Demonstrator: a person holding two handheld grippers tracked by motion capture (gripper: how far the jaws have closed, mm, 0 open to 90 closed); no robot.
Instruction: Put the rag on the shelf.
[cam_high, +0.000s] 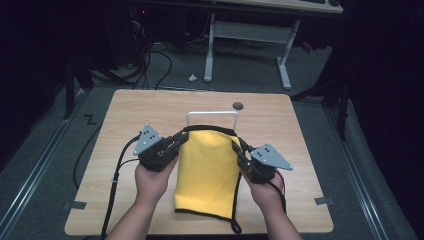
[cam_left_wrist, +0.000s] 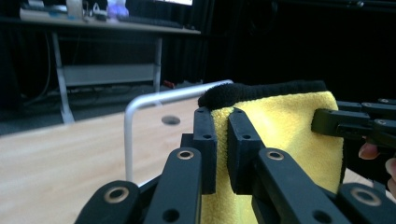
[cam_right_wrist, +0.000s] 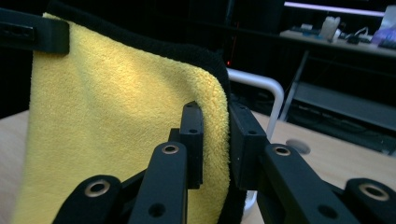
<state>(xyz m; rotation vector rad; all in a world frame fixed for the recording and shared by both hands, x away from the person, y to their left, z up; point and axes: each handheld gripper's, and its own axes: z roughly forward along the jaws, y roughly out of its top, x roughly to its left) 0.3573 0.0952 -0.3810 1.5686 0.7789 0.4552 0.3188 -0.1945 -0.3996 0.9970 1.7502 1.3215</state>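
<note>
The left tool (cam_high: 181, 140) sits at nine o'clock in the high view, its jaws pointing toward two o'clock and pinched tight. The right tool (cam_high: 239, 150) sits at three o'clock, jaws pointing toward ten o'clock, likewise clamped. Each hand grips its tool from below, left hand (cam_high: 150, 181) and right hand (cam_high: 265, 192), forearms entering from six o'clock.

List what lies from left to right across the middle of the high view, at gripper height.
Left gripper → yellow towel → right gripper. Each gripper pinches an upper corner of the towel, in front of the white rack.
</note>
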